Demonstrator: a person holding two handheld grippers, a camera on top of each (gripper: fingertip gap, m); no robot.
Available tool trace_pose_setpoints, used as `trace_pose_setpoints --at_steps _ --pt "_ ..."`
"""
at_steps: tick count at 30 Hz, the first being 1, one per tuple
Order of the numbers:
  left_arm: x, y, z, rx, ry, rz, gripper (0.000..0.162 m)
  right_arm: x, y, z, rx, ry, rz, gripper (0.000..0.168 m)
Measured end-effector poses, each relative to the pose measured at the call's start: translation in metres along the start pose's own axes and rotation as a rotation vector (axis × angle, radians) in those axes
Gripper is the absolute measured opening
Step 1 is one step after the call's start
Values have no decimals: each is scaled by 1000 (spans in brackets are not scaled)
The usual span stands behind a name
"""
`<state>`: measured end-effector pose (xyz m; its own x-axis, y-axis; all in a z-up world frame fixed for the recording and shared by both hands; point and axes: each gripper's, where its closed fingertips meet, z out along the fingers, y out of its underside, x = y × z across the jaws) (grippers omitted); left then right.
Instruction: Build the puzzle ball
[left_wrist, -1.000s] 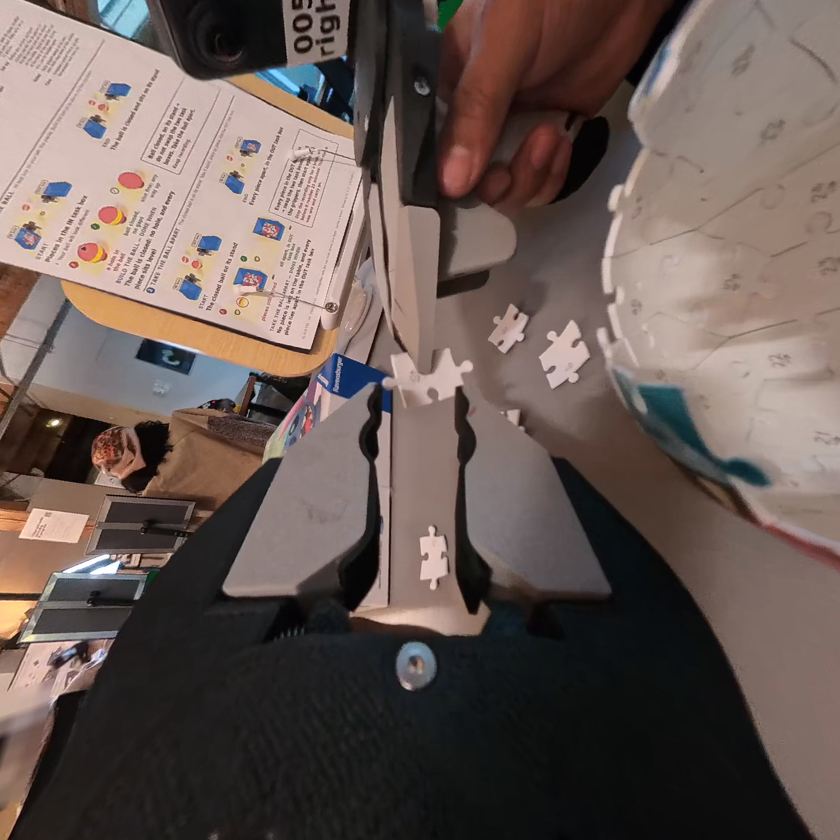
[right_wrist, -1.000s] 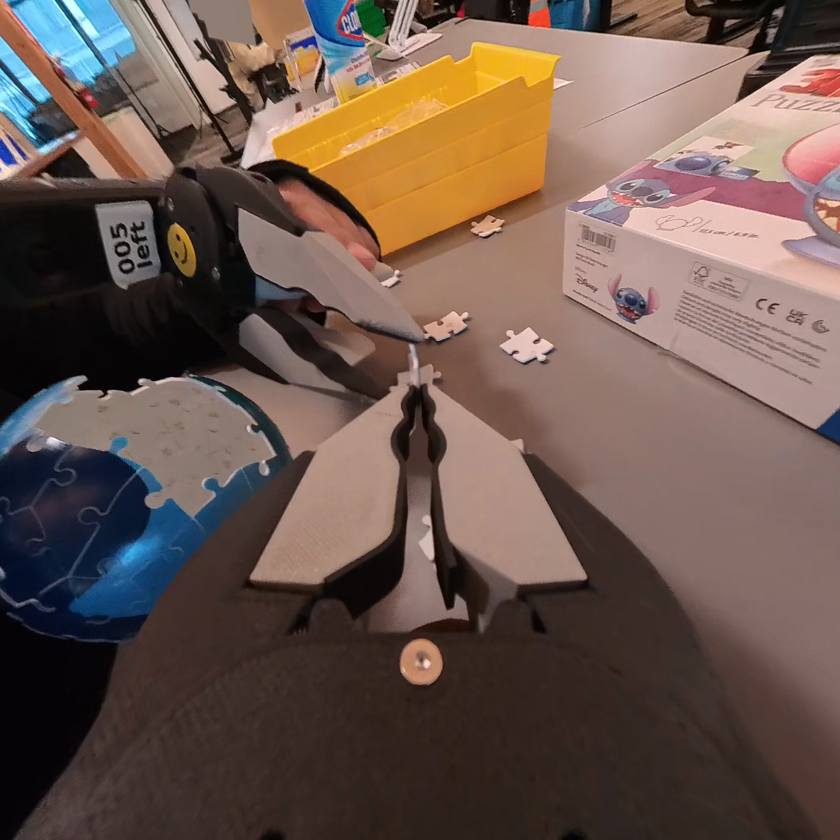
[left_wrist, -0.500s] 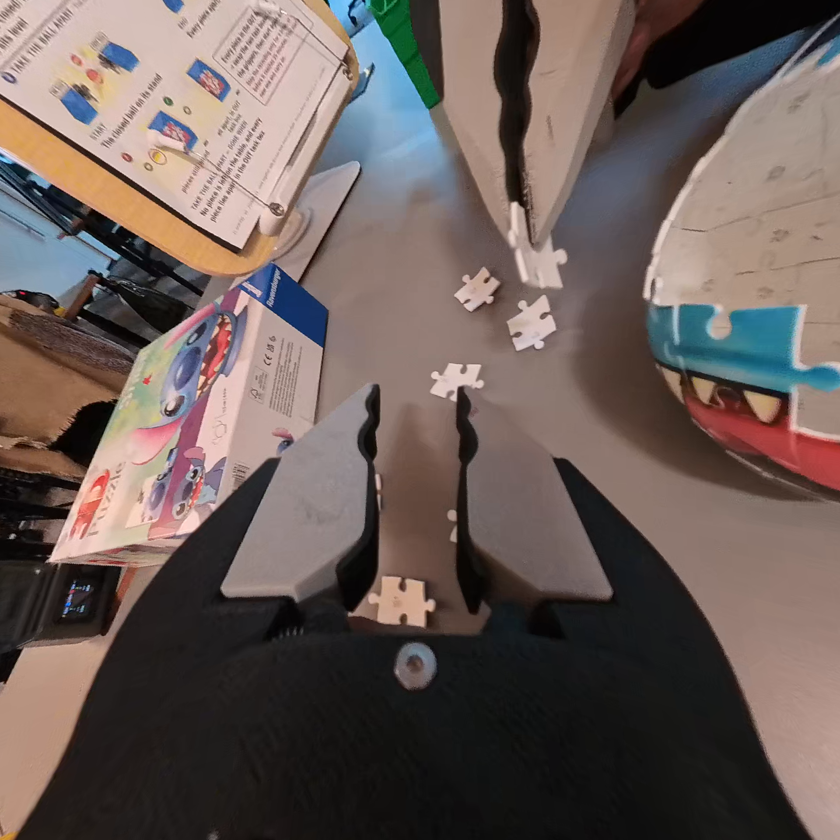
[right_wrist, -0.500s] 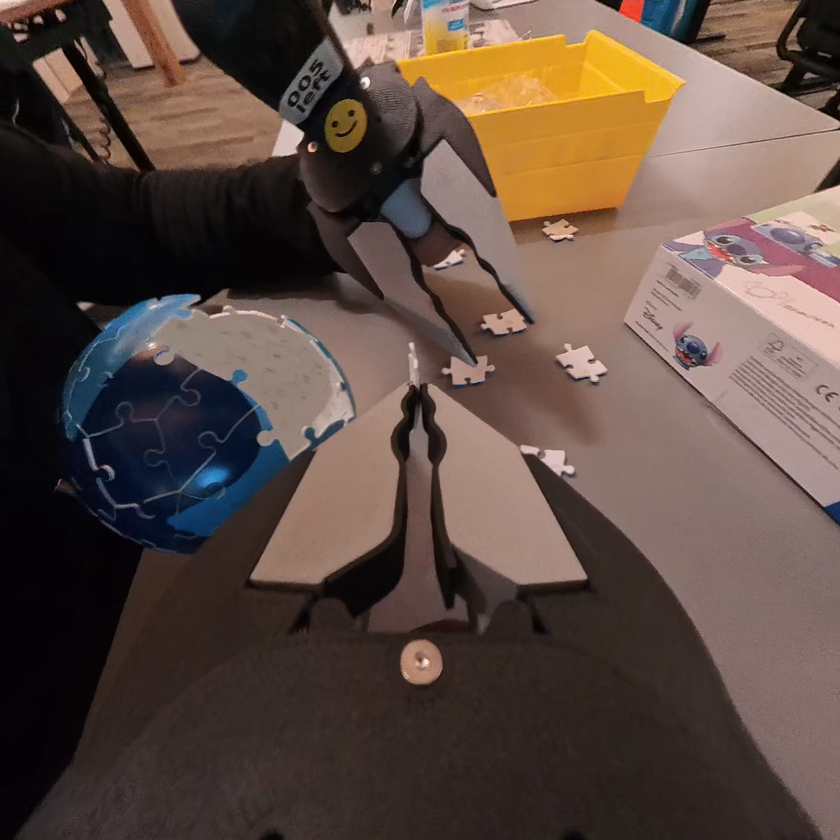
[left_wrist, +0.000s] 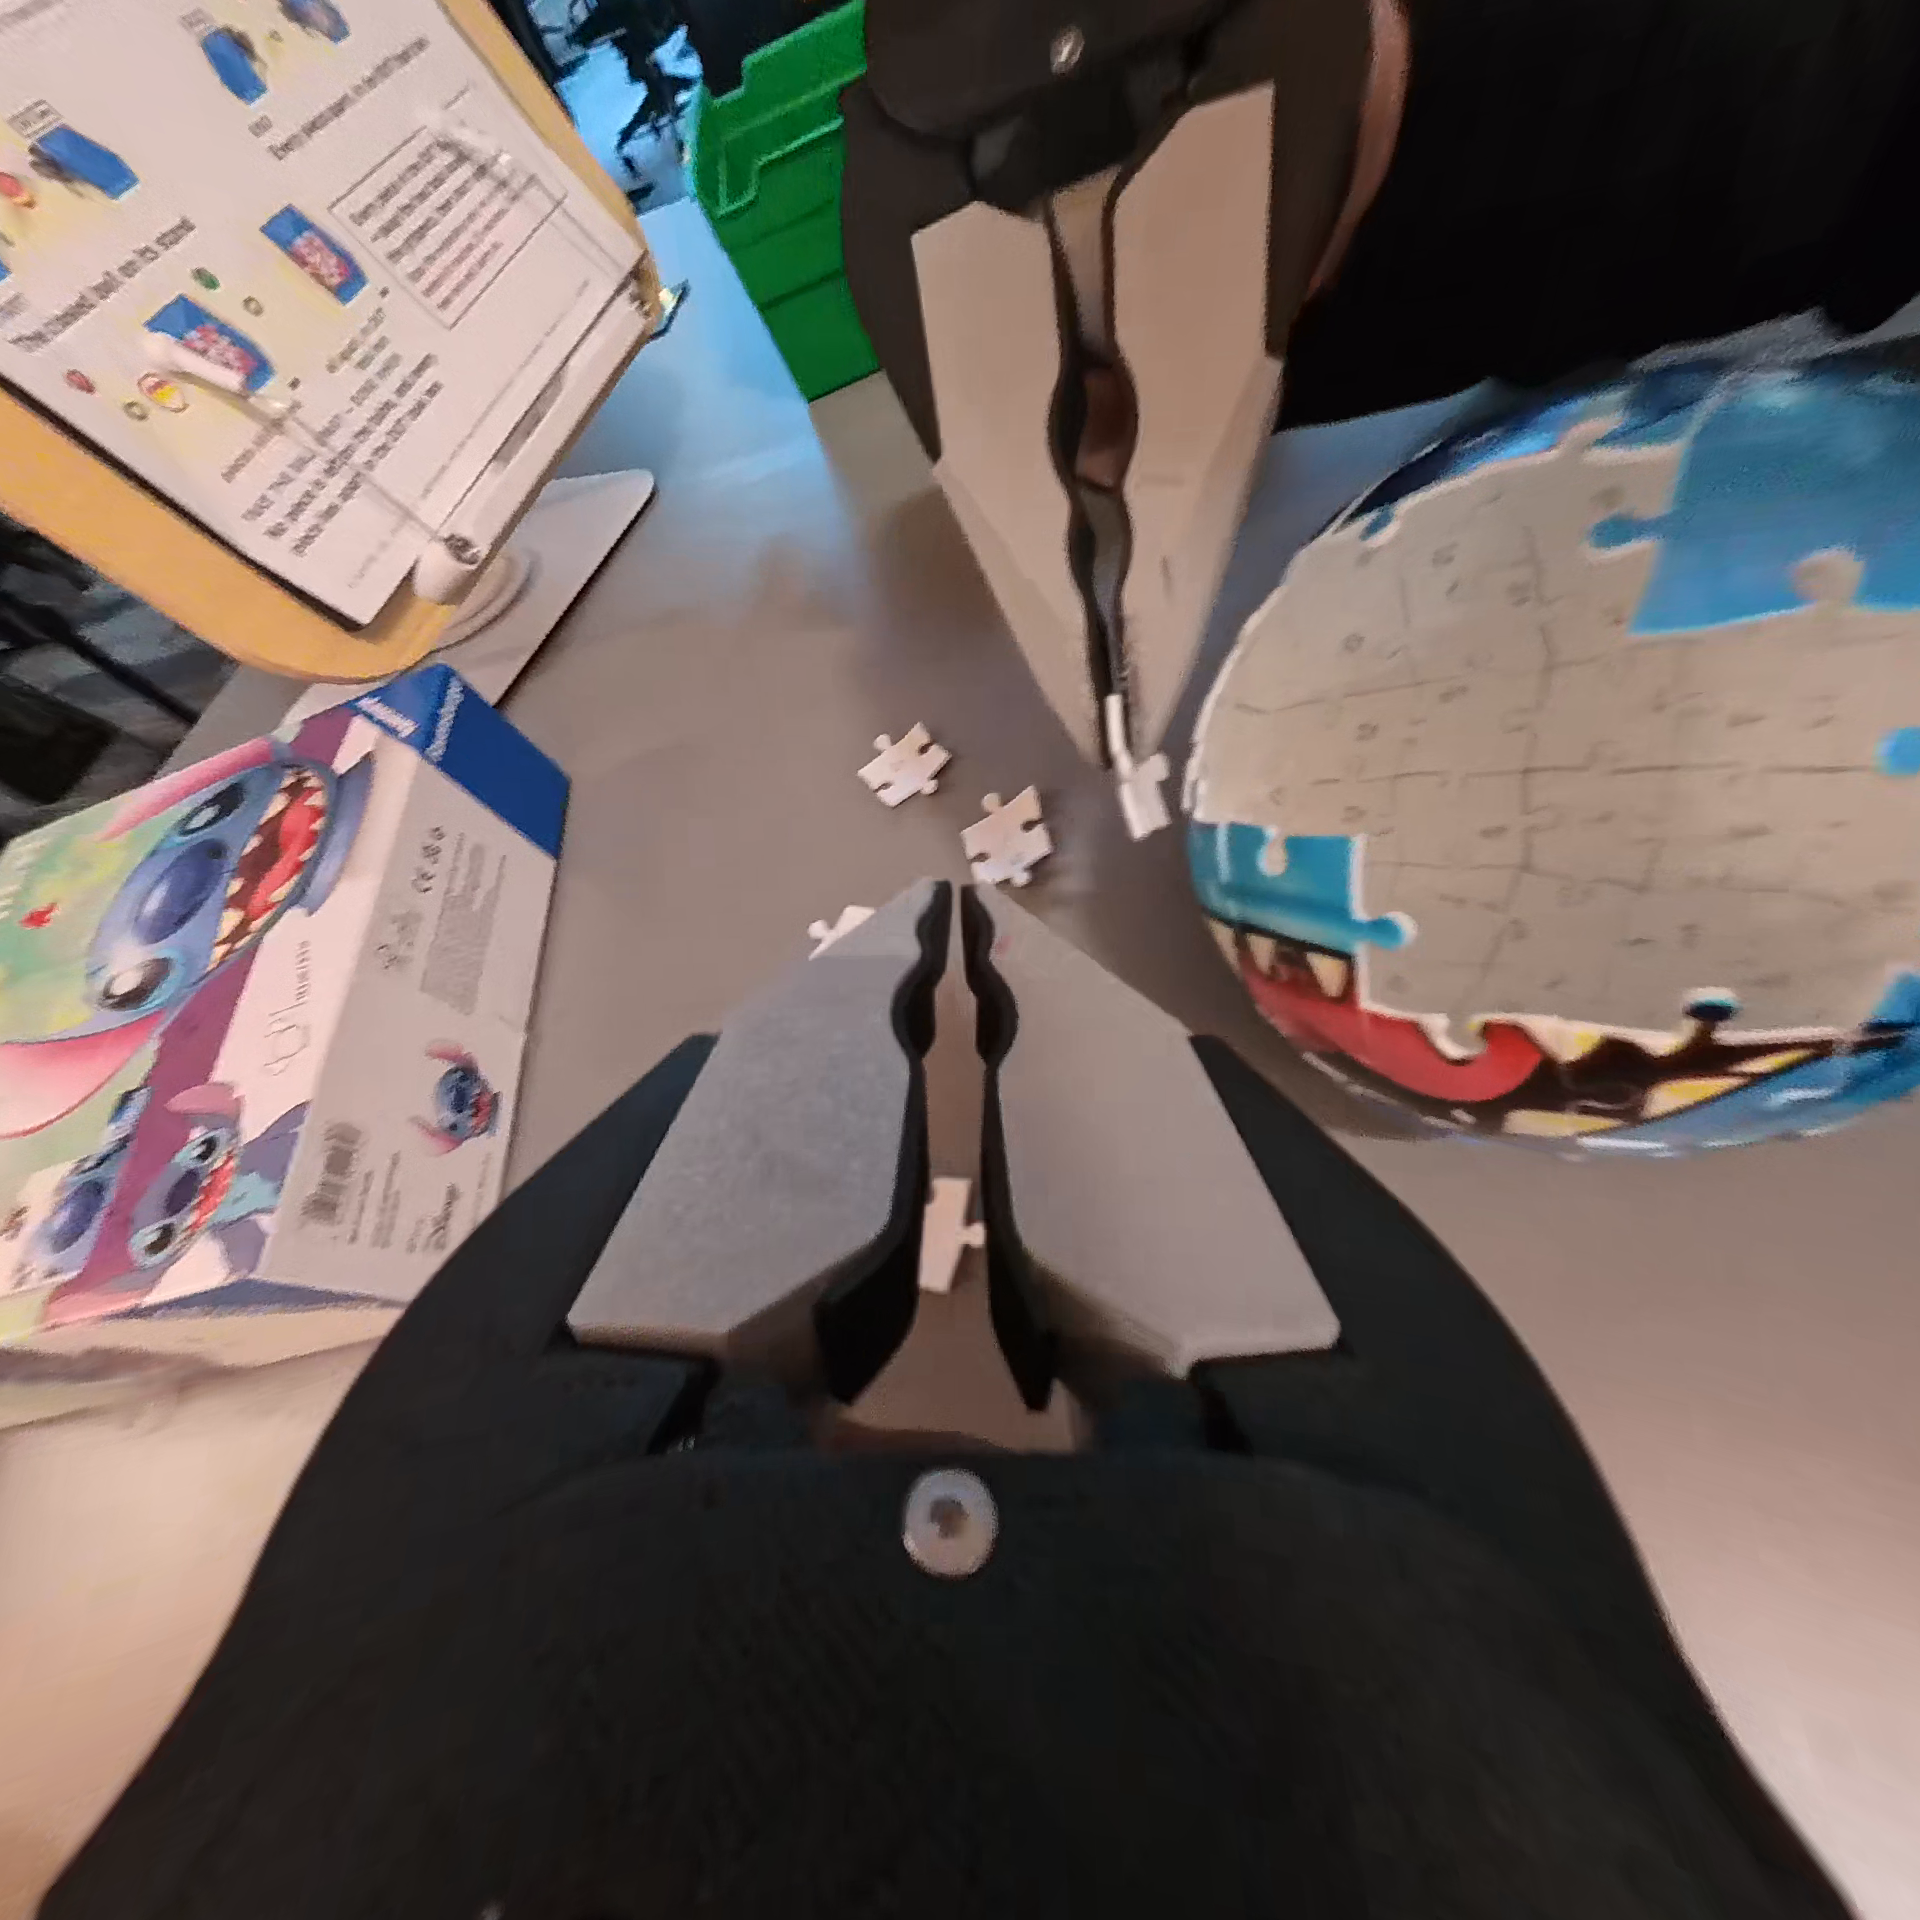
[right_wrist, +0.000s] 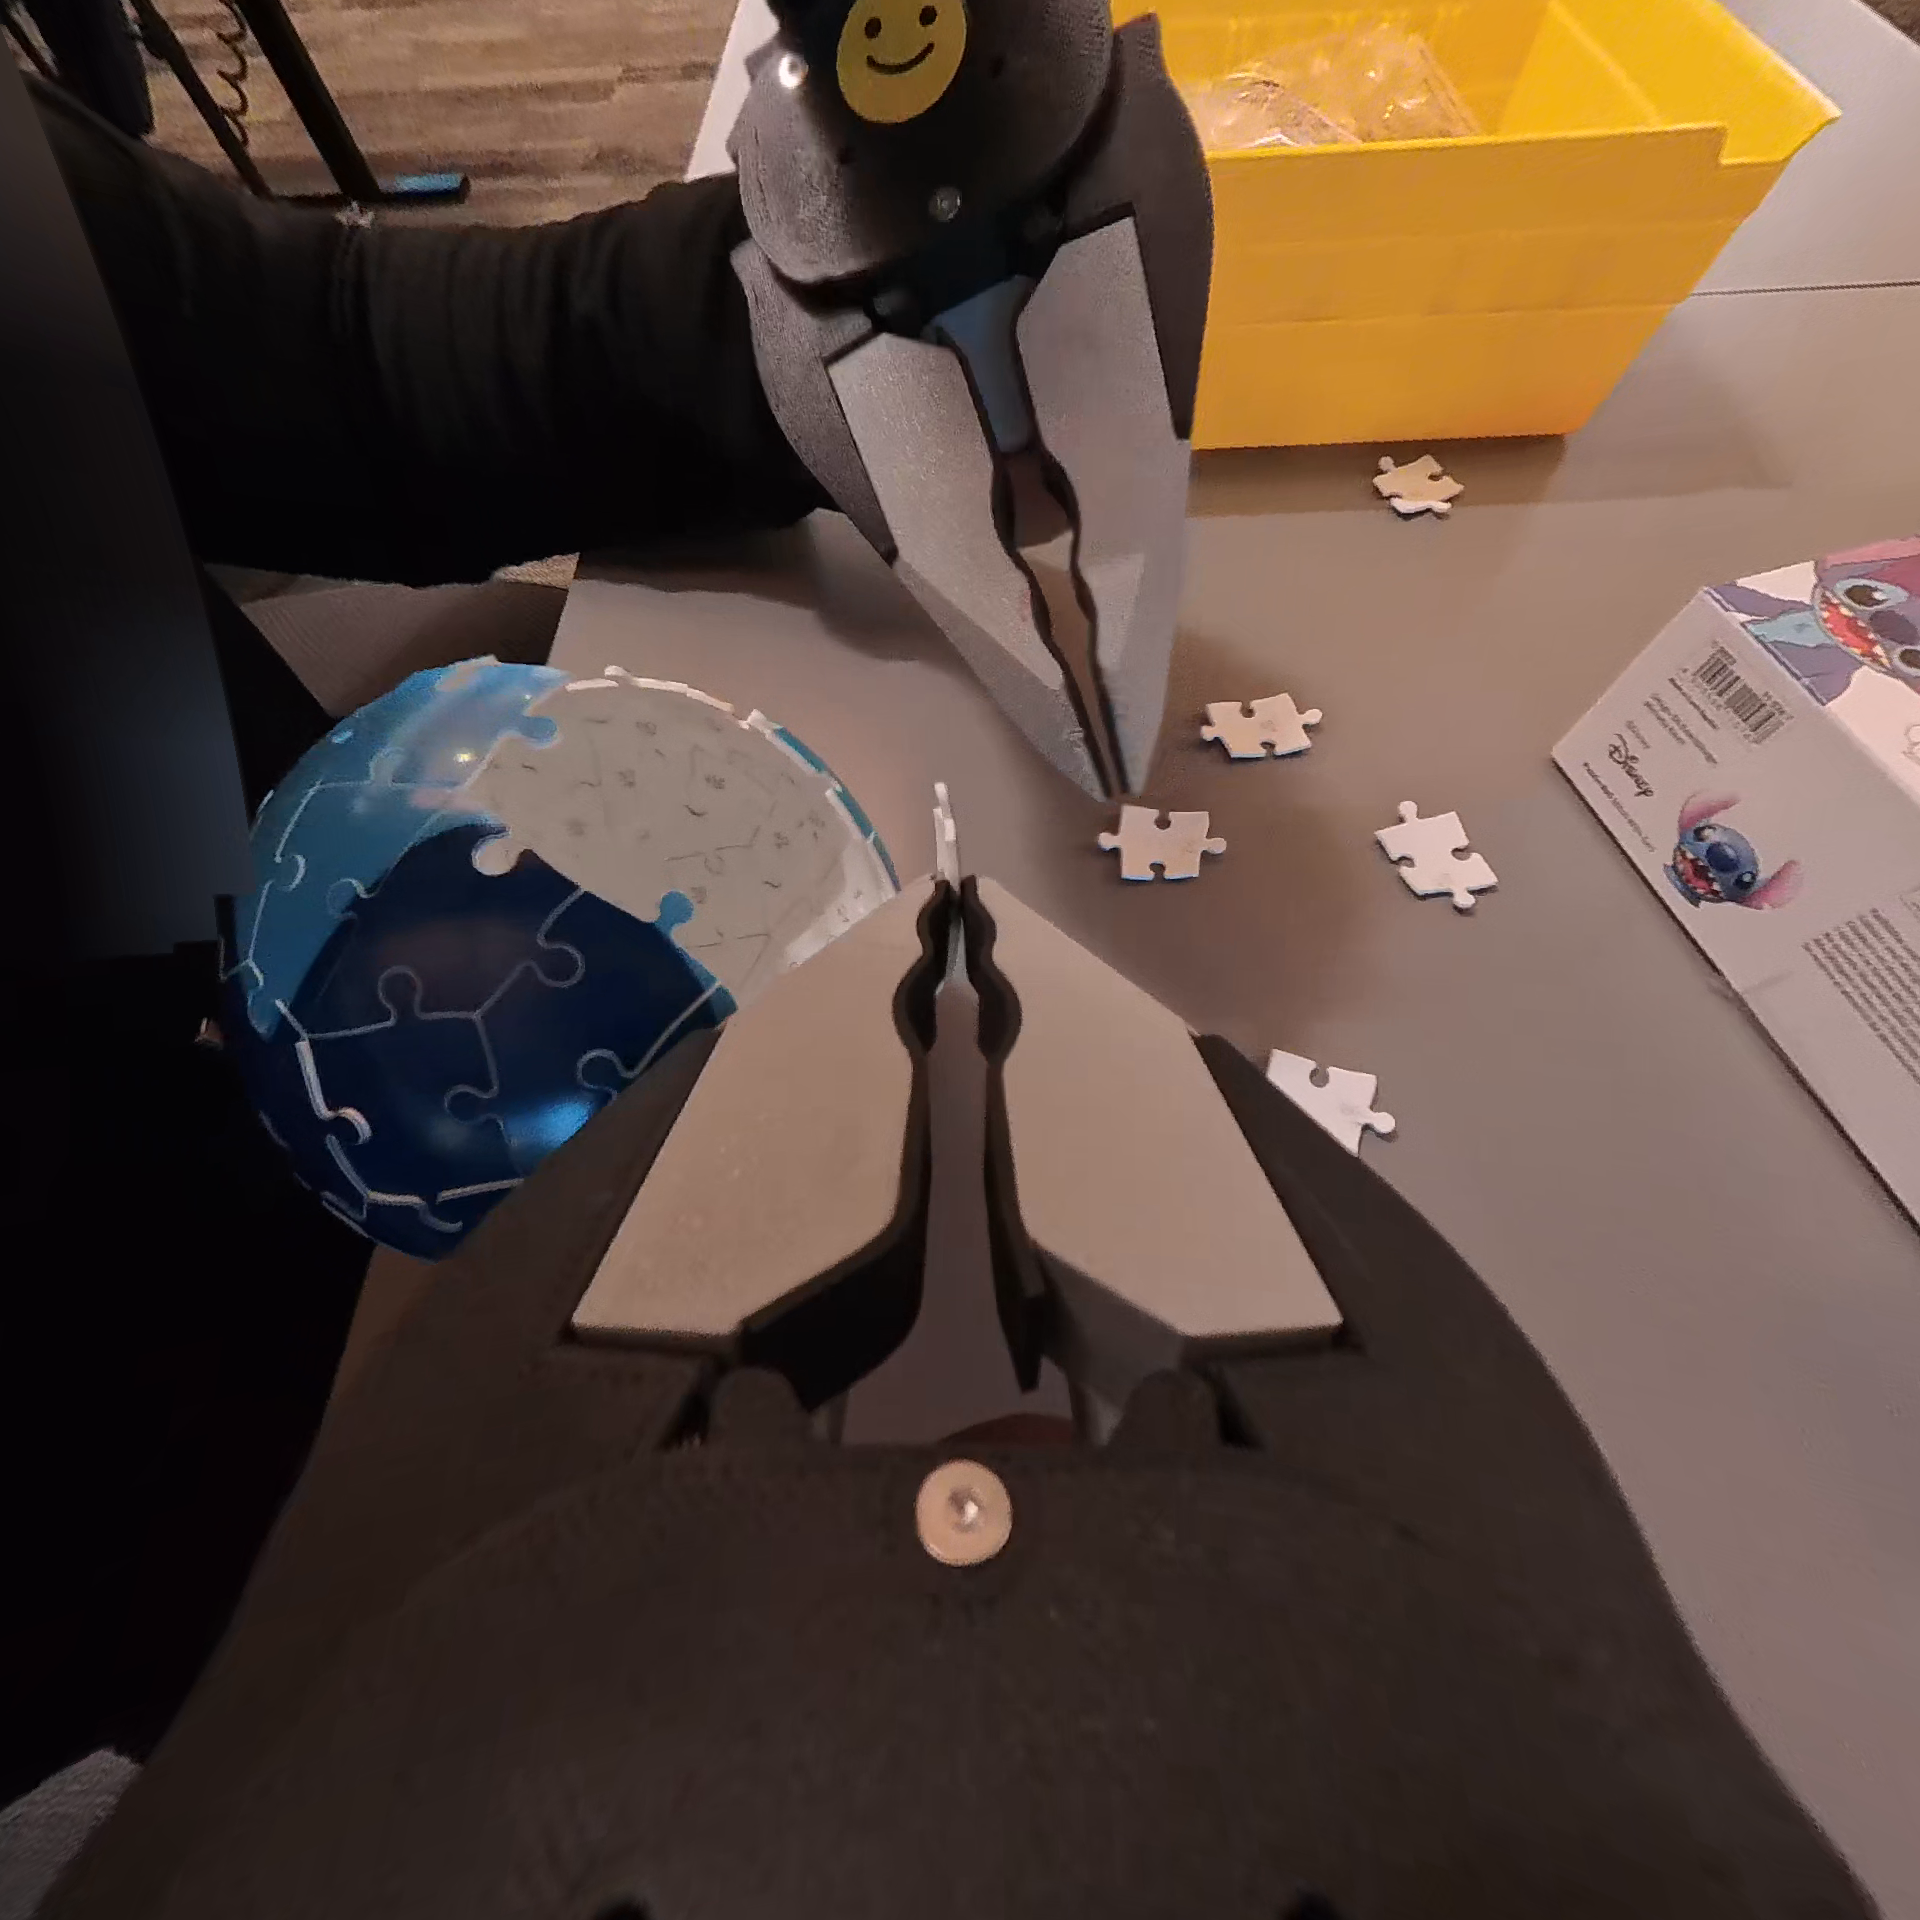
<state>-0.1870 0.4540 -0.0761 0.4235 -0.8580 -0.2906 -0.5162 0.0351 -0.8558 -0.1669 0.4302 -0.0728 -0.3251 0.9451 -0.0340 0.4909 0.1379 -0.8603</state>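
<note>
The partly built puzzle ball (left_wrist: 1558, 831), blue outside and pale grey inside, has an open gap and lies at the table's near edge; it also shows in the right wrist view (right_wrist: 499, 997). My right gripper (right_wrist: 954, 883) is shut on a white puzzle piece (right_wrist: 943, 826), held edge-on close beside the ball's open rim; the left wrist view shows this gripper (left_wrist: 1122, 727) and piece (left_wrist: 1141, 798) too. My left gripper (left_wrist: 956, 894) is shut with nothing seen between its tips. Its tips (right_wrist: 1112, 784) hover just above a loose white piece (right_wrist: 1158, 842).
Loose white pieces (right_wrist: 1439, 854) (right_wrist: 1260, 725) (right_wrist: 1330, 1107) lie on the grey table. The puzzle box (right_wrist: 1766, 810) lies to the right, a yellow bin (right_wrist: 1455, 260) behind it. A green bin (left_wrist: 779, 187) and an instruction sheet on a stand (left_wrist: 312, 291) are farther off. Only a small space, under 4 cm, lies between the two pairs of fingers.
My left gripper let go of the piece it shared with the right, dropped toward the loose pieces and closed. My right gripper carried the piece over to the ball's rim.
</note>
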Motion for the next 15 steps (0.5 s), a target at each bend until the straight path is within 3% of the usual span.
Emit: trace_pose_setpoints --at_steps 3,7,11,15 --pt "6 2 0 -11 40 -45 2 0 1 -4 3 24 -21 0" --pt "35 24 -11 -77 211 -97 36 5 -1 -14 61 42 7 0" --pt "59 33 -23 -34 321 -57 72 8 0 -20 97 34 29 0" --pt "53 49 -18 -128 260 -61 77 8 -2 -16 107 26 37 0"
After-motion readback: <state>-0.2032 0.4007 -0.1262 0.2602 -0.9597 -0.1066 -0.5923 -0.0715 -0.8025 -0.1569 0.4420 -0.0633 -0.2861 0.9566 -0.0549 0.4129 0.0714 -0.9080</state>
